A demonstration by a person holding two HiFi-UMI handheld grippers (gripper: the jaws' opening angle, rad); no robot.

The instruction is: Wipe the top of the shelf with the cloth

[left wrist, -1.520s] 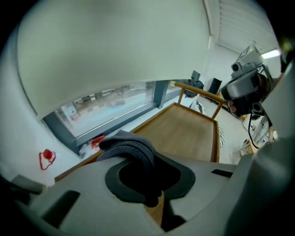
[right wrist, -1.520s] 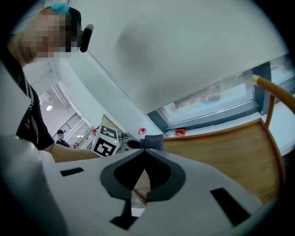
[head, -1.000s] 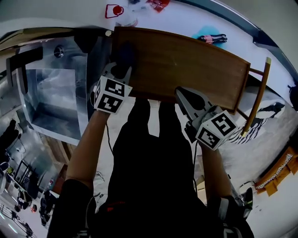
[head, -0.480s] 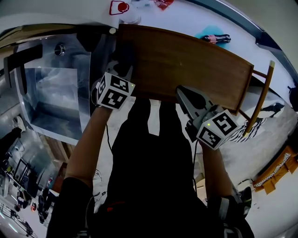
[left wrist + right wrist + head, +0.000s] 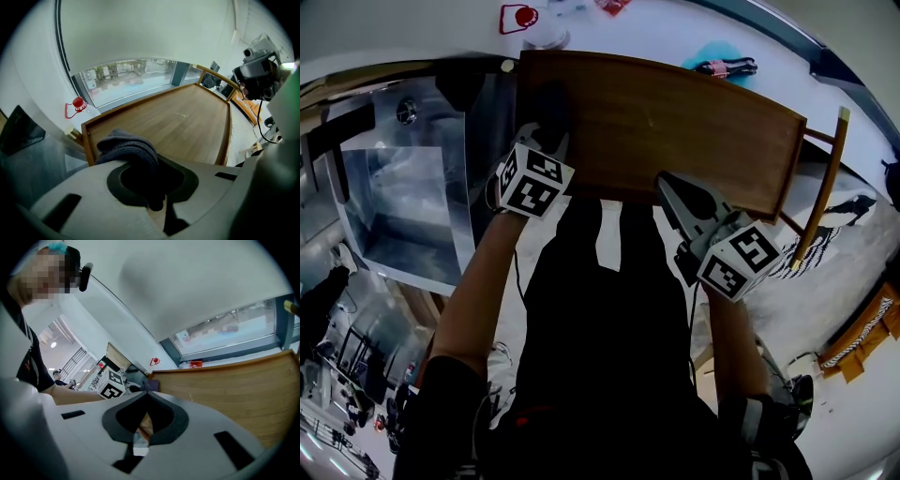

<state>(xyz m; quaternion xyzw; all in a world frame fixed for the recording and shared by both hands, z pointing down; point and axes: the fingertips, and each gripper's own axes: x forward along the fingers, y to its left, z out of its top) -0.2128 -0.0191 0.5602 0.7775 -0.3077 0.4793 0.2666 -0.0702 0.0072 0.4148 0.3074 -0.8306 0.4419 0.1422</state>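
The left gripper (image 5: pixel 151 190) is pinching the cloth (image 5: pixel 130 148) against the shelf (image 5: pixel 675 122) just ahead; the right gripper (image 5: pixel 673 190), jaws pressed together, is hovering alongside.

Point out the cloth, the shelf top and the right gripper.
cloth (image 5: pixel 129 146): left gripper view, on its bunched fold.
shelf top (image 5: pixel 675 122): head view, bare wood near the middle.
right gripper (image 5: pixel 667 187): head view, at its jaw tips.

Cloth (image 5: pixel 127 147) partly behind left gripper (image 5: pixel 143 176)
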